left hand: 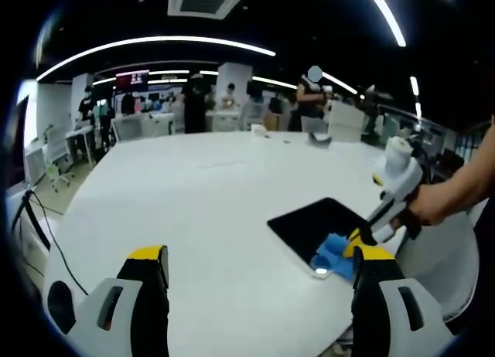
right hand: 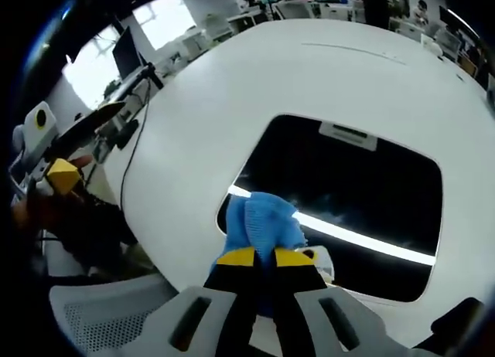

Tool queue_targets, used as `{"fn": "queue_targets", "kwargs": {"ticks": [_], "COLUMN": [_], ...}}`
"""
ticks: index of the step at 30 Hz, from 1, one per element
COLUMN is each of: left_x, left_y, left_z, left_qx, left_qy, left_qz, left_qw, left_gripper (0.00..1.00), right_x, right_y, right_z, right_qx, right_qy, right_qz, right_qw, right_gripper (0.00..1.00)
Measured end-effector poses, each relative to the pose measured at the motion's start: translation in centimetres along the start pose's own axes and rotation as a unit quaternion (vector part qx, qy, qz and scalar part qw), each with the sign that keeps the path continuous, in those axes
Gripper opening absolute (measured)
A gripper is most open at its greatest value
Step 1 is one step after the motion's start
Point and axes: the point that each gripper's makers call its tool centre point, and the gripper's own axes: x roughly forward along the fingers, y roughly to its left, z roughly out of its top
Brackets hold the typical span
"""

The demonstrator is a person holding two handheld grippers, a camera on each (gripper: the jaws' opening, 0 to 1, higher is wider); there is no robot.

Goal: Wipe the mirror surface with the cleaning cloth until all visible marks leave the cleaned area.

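Big white table w/ dark mirror lying flat near its edge. Blue cloth sits on mirror's near corner, pinched by right gripper, jaws clenched. Left gripper held apart from mirror, jaws spread, holding nothing.

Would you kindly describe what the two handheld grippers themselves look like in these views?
Both are light grey plastic with black jaws capped in yellow. The left gripper has broad grey housings with dark slots. The right gripper has the same build in its own view; in the left gripper view its white body tapers to dark, yellow-tipped jaws. The person's forearm is bare.
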Motion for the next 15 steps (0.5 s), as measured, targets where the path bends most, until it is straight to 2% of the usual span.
{"fn": "queue_targets", "kwargs": {"ticks": [15], "left_x": [-0.08], "left_y": [-0.86], "left_z": [-0.22], "left_qx": [0.003], "left_qy": [0.003], "left_qz": [-0.002], "left_qw": [1.0000], "left_gripper": [1.00], "right_x": [-0.57], "right_y": [-1.03], "right_z": [-0.43], "right_qx": [0.005], "right_qy": [0.003], "right_qz": [0.001], "right_qw": [1.0000], "right_gripper": [0.01]}}
